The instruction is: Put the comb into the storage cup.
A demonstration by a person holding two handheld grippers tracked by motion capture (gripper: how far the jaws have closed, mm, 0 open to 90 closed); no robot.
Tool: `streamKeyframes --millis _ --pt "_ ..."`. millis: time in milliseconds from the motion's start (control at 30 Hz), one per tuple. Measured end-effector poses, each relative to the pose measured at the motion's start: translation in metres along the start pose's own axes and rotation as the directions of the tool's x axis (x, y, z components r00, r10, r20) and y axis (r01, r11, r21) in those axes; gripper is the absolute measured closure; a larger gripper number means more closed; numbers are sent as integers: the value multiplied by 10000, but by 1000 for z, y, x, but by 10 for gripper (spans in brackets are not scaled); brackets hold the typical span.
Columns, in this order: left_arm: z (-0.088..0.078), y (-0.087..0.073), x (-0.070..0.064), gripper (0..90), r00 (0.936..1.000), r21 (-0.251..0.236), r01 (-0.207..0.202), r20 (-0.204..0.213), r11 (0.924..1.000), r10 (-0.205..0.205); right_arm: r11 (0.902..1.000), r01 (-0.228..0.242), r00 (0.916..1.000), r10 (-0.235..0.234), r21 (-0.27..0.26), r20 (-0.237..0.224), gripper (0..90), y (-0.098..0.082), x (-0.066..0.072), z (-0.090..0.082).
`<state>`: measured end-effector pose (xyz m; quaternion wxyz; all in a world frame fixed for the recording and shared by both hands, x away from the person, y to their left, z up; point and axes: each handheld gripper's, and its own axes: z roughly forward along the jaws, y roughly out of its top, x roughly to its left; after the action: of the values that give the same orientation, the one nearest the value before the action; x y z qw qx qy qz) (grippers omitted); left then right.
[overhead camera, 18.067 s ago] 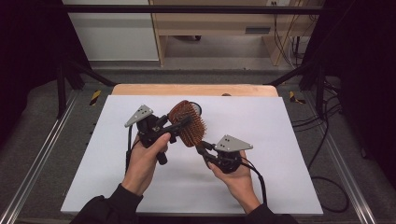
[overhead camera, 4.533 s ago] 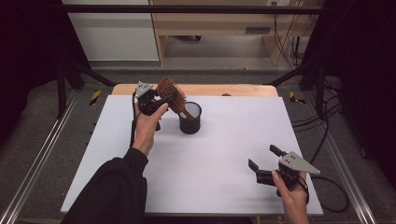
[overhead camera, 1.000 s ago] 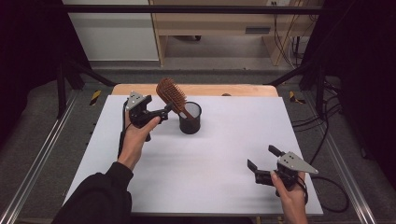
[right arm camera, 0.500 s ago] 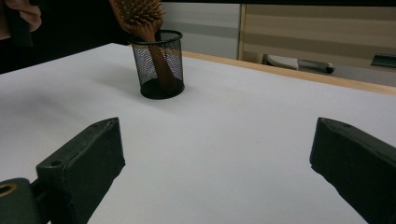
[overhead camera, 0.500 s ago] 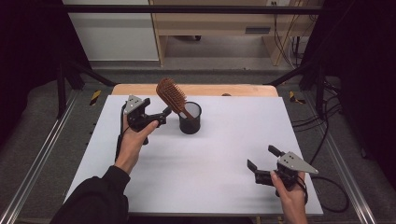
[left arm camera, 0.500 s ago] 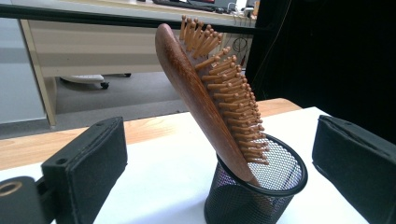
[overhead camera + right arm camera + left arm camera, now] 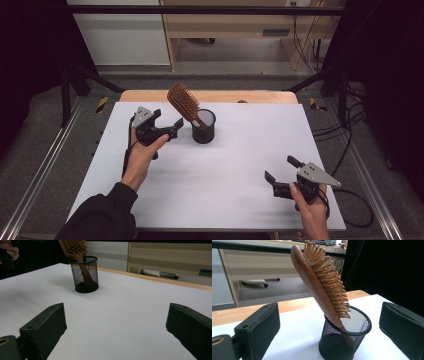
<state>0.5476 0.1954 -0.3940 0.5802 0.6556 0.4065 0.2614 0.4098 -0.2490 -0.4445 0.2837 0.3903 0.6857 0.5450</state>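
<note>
Brush (image 7: 183, 102) stood in cup (image 7: 203, 127), leaning. Job looked done. Left gripper (image 7: 170, 129) beside cup, fingers wide open, empty. Right gripper (image 7: 281, 172) far from cup, fingers wide open, empty.

Bright, even overhead light on the white table (image 7: 240, 170), dark surroundings, soft shadows, slight blur.

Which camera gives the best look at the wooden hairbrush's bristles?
The left gripper view: the wooden hairbrush stands close, pins side-on. The right gripper view shows its handle inside the black mesh cup; the high view shows it small.
</note>
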Motion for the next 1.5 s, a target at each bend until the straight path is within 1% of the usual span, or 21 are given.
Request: streamKeyframes --millis 400,567,633,700,867,933,1167,1267,1333,1500 --pt "-10 -8 0 34 10000 -2 -34 46 10000 34 10000 8 10000 -8 12 -20 29 0 0 0" --pt "-16 -12 0 34 10000 -83 -26 53 10000 27 10000 12 10000 -12 26 -26 29 0 0 0" --pt "-19 -15 -1 34 9999 -90 -135 -18 9999 135 10000 9 10000 -9 24 -15 29 0 0 0" --pt "-23 -17 0 34 9997 -96 -245 -52 9997 245 10000 9 10000 -9 29 -22 29 0 0 0" --pt "-33 -22 2 33 9996 -143 -284 -101 9995 282 10000 -4 10000 4 39 -16 29 0 0 0" --pt "-38 -24 3 32 9993 -155 -356 -129 9992 354 10000 5 10000 -5 42 -16 29 -1 0 0" --pt "-55 -29 8 32 9990 -195 -415 -195 9989 411 10000 44 10000 -44 73 -5 29 -1 0 1" --pt "-63 -32 10 30 9959 -61 -849 -324 9964 846 10000 32 10000 -32 78 6 29 -1 0 1" --pt "-69 -34 13 29 9967 -17 -772 -237 9970 771 10000 21 10000 -21 73 11 29 -1 0 1" --pt "-86 -36 20 28 9955 -83 -860 -397 9963 856 10000 20 10000 -20 -10 76 29 -1 -1 1"
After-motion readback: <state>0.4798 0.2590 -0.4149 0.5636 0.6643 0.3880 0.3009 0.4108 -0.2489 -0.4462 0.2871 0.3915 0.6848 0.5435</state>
